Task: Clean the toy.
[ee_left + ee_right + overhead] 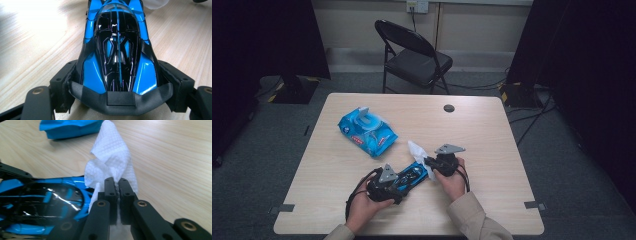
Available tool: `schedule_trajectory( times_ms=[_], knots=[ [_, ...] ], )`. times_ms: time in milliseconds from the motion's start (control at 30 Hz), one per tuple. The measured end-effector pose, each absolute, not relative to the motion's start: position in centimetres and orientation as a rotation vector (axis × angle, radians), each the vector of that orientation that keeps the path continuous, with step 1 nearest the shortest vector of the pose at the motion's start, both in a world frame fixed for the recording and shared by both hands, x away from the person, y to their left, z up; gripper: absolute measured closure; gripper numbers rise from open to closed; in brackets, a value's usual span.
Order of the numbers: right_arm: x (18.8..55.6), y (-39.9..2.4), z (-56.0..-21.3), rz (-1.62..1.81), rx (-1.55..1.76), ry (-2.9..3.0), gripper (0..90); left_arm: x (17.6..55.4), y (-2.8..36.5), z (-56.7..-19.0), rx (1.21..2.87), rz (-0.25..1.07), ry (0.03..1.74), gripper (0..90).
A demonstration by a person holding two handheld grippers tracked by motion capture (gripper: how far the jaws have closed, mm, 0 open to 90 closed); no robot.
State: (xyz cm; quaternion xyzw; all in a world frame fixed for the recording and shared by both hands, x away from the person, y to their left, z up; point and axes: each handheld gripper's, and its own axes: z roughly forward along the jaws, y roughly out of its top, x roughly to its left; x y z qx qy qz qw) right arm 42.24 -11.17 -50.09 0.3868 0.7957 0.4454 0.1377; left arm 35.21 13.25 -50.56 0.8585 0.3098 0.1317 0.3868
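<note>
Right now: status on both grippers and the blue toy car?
Left gripper shut on glossy blue-and-black toy car. Right gripper shut on white wet wipe at the car's front. Nothing blocking.

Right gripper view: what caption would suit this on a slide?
Right gripper pinches a white wipe beside the blue toy car.

Setting: recording room or lab, not a home. Light wood-grain bench [492,125] on grey carpet [562,165]; black folding chair [414,55] behind it; dark curtains [582,45] at both sides; floor cables [532,117]; wall socket [417,6]; tape marks [534,204] on the floor.
</note>
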Motion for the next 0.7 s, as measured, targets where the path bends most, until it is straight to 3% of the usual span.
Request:
schedule_trajectory(
  times_ms=[333, 700],
  knots=[
    [42.3, -12.5, -50.1, 1.307, 1.204, 2.276, 87.9, 35.2, 13.2, -50.6, 2.185, 0.335, 0.789, 24.6],
    [40.1, -10.1, -46.4, 1.461, 1.032, 2.312, 87.8, 35.2, 13.3, -50.6, 2.185, 0.335, 0.789, 24.6]
  ],
)
